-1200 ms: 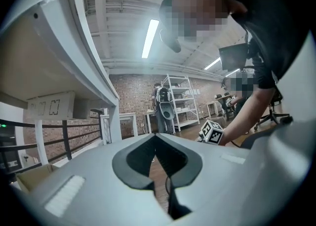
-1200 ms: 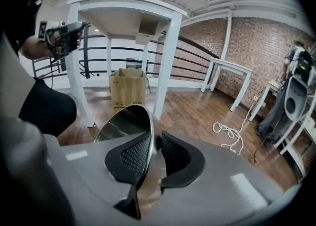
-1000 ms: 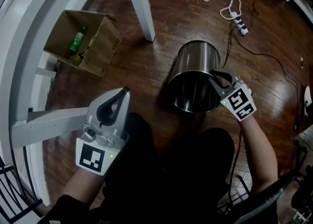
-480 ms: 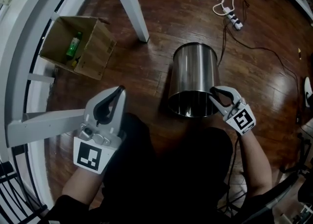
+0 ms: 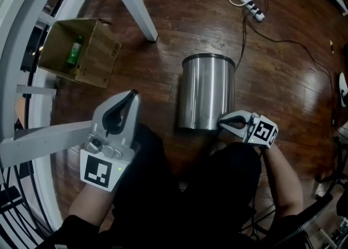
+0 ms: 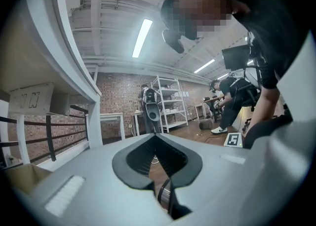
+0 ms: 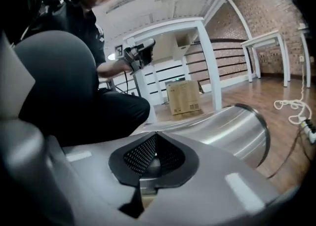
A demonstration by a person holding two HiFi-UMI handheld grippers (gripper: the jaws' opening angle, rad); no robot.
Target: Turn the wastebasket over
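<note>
The steel wastebasket lies tipped on the wood floor, with its far end pointing away from me and its near end by my knees. In the right gripper view its shiny wall runs off to the right. My right gripper sits at the near right corner of the basket. Its jaws meet at the tips, and I see nothing pinched between them. My left gripper hovers over my left knee, away from the basket. It is shut and empty.
A cardboard box holding a green bottle stands at the left. A white table leg slants down beyond it. A power strip with a white cable lies at the far right. White frame bars run along the left.
The basket's open mouth faced up toward me before. It has swung down, so I now see only the basket's side. My right gripper dropped toward my knee and closed; the left barely moved.
</note>
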